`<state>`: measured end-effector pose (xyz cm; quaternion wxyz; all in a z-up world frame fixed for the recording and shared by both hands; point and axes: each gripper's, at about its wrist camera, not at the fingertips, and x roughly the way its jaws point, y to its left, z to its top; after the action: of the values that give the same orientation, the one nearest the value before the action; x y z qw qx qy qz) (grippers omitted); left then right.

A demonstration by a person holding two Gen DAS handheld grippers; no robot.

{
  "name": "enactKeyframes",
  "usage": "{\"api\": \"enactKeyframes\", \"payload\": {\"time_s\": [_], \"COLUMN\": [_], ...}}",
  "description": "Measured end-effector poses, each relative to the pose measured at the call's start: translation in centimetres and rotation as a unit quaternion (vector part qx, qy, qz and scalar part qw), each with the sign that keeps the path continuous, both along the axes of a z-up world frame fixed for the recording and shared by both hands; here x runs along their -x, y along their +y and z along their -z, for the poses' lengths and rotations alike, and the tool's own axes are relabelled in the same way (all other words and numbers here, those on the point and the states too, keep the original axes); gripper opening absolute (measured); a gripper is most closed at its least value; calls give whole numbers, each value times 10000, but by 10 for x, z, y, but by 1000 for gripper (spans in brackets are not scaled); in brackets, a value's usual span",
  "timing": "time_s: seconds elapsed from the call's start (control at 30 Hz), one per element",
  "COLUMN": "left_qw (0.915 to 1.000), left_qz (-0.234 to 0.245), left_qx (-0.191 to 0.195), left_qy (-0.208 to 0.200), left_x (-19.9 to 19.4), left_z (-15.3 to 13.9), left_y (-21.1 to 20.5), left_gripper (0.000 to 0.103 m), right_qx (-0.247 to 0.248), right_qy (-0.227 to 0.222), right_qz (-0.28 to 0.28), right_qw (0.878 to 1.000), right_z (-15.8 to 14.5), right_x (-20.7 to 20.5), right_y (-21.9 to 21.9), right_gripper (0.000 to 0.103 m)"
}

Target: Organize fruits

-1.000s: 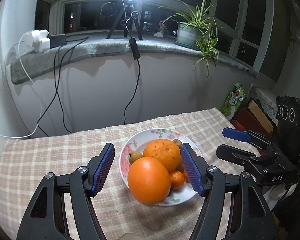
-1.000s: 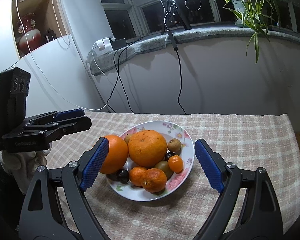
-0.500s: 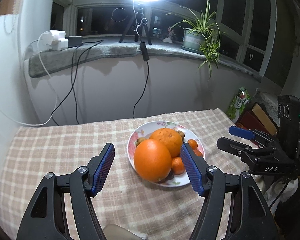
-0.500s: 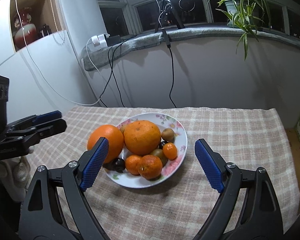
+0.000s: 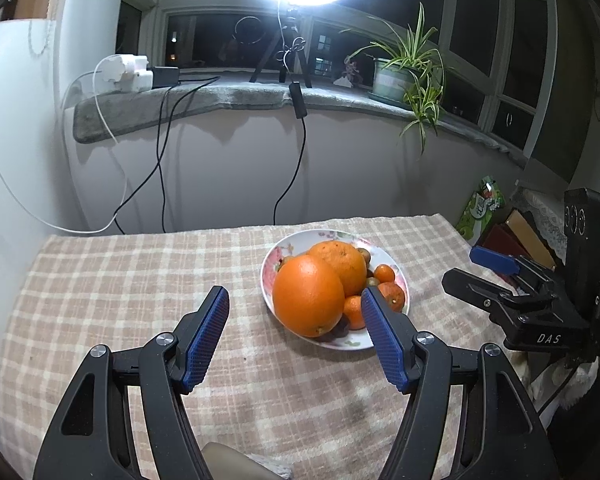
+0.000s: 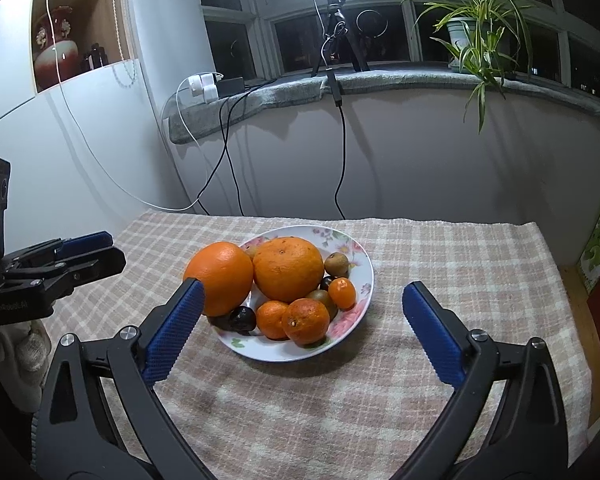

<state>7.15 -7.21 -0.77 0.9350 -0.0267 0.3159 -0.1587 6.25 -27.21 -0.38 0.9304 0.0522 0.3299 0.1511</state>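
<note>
A floral plate (image 6: 356,264) (image 5: 269,276) sits on the checked cloth, heaped with fruit: a smooth large orange (image 6: 219,278) (image 5: 308,295) at its left edge, a bumpy large orange (image 6: 288,269) (image 5: 340,261), several small mandarins (image 6: 305,321), brown kiwi-like fruits (image 6: 336,264) and a dark plum (image 6: 242,318). My left gripper (image 5: 294,332) is open and empty, above the cloth just short of the plate's left side. My right gripper (image 6: 302,322) is open and empty, in front of the plate. Each gripper shows in the other's view, the right (image 5: 496,276) and the left (image 6: 76,254).
The checked cloth (image 6: 440,264) covers the table up to a white wall. Cables (image 6: 342,160) hang from a padded sill with a ring light and a potted plant (image 6: 472,28). Green packaging (image 5: 482,208) and boxes stand off the table's right edge.
Both grippers have drawn back and up from the plate. The left one has also shifted left, so the plate now lies right of its centre. Both stay open.
</note>
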Motion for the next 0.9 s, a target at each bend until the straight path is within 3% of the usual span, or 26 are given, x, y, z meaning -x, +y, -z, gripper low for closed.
{"api": "enactKeyframes", "payload": {"time_s": [0.9], "left_qw": [10000], "left_qz": [-1], "left_qx": [-37], "left_qy": [-47], "left_x": [7], "left_z": [3], "left_y": [0], "left_gripper": [69], "right_qx": [6], "right_qy": [131], "right_qz": [-16], "right_qw": [9999], "right_z": [6], "right_x": [1], "right_y": [3], "right_gripper": [101]}}
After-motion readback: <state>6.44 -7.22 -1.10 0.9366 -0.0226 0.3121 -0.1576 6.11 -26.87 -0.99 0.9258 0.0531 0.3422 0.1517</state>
